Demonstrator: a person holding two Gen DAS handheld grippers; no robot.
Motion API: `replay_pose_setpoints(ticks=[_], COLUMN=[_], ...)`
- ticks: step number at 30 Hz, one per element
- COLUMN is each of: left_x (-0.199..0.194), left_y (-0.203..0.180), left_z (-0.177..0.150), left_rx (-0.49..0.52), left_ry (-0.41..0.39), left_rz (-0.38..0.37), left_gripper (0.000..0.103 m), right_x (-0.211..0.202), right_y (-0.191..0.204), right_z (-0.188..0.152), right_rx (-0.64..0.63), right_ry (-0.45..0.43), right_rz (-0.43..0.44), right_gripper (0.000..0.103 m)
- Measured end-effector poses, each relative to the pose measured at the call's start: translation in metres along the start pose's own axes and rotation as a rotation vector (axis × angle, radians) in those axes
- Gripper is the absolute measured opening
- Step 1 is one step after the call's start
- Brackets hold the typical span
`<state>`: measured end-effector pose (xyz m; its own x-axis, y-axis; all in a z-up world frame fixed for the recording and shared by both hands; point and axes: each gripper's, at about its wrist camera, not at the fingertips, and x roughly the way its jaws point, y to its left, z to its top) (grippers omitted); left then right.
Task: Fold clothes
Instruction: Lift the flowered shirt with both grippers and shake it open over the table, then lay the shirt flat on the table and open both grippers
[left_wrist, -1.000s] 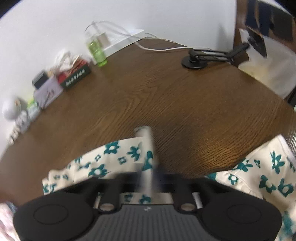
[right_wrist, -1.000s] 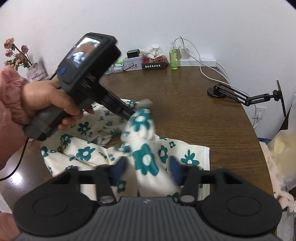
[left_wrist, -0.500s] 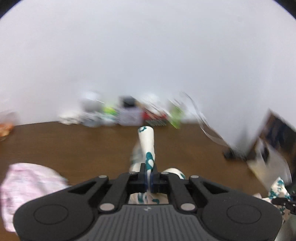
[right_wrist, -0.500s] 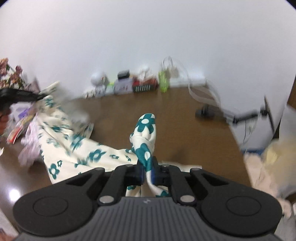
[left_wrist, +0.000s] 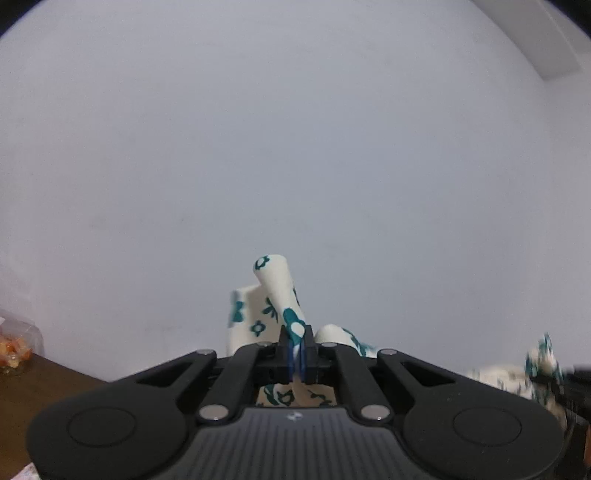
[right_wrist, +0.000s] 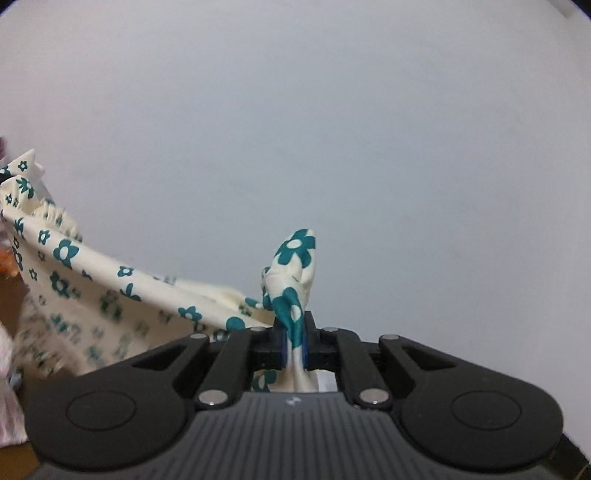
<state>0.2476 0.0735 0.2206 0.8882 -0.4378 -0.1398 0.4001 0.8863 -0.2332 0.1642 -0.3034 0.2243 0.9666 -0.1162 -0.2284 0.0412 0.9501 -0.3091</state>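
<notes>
Showing the lift stage of the fold: the left gripper (left_wrist: 296, 347) is pressed together on a corner of the floral garment (right_wrist: 122, 284), a rolled tip of cream cloth with teal flowers standing up beyond its pads. The right gripper (right_wrist: 293, 345) is likewise pinching a bunched corner of the same garment, with a flower-printed tuft rising past its fingertips.

Change from one second ago: both cameras then looked down on the brown table (left_wrist: 33, 391), where the garment lay crumpled, and the right jaws stood apart around the cloth. Half a second ago both jaws had closed and the tabletop was sinking in view. Now both views are filled by the plain white wall (left_wrist: 295, 147); only a sliver of table remains at the near left of the left view. The grippers have therefore been raised and tilted upward, carrying the cloth with them.

Position of the garment: in the right view it hangs as a sagging span from the right gripper out to the far left, its lower part blurred. In the left view a blurred patch of the same print appears at the far right edge.

Meaning for the task, as a judgement: the garment appears lifted off the table and held by two corners, ready to be shaken flat and laid down for folding; no fold has yet been made.
</notes>
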Motion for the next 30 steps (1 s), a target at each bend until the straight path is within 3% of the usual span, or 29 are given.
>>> replay_pose_setpoints(ticks=[3, 5, 9, 12, 16, 18, 20, 21, 23, 27, 30], left_x=[-0.031, -0.049, -0.083, -0.100, -0.102, -0.102, -0.106, -0.110, -0.125, -0.122, -0.095], left_y=[0.005, 0.009, 0.016, 0.027, 0.043, 0.045, 0.046, 0.045, 0.046, 0.021, -0.010], left_z=[-0.060, -0.110, -0.206, -0.240, -0.233, -0.231, -0.226, -0.222, -0.209, -0.177, -0.178], left_rx=[0.043, 0.029, -0.045, -0.108, -0.129, -0.127, -0.129, -0.128, -0.099, 0.054, 0.221], left_ry=[0.087, 0.183, 0.385, 0.479, 0.478, 0.493, 0.508, 0.510, 0.474, 0.438, 0.505], left_rz=[-0.015, -0.026, -0.033, -0.014, -0.002, 0.005, 0.028, 0.041, 0.047, -0.006, -0.034], left_gripper=[0.002, 0.003, 0.002, 0.002, 0.003, 0.007, 0.033, 0.042, 0.068, 0.083, 0.084], right_x=[-0.010, -0.017, -0.039, -0.059, -0.068, -0.069, -0.071, -0.076, -0.086, -0.090, -0.077], right_y=[0.019, 0.032, 0.062, 0.074, 0.070, 0.066, 0.058, 0.054, 0.040, 0.020, 0.028], right_z=[-0.057, -0.095, -0.199, -0.232, -0.237, -0.235, -0.235, -0.232, -0.227, -0.214, -0.206], right_rx=[-0.052, -0.086, -0.054, 0.018, 0.105, 0.116, 0.132, 0.153, 0.223, 0.364, 0.336], right_ry=[0.106, 0.176, 0.398, 0.451, 0.442, 0.445, 0.446, 0.439, 0.409, 0.363, 0.383], right_rz=[0.073, 0.121, 0.252, 0.291, 0.304, 0.304, 0.295, 0.294, 0.309, 0.359, 0.352], right_gripper=[0.006, 0.006, 0.006, 0.006, 0.008, 0.015, 0.046, 0.052, 0.057, 0.065, 0.065])
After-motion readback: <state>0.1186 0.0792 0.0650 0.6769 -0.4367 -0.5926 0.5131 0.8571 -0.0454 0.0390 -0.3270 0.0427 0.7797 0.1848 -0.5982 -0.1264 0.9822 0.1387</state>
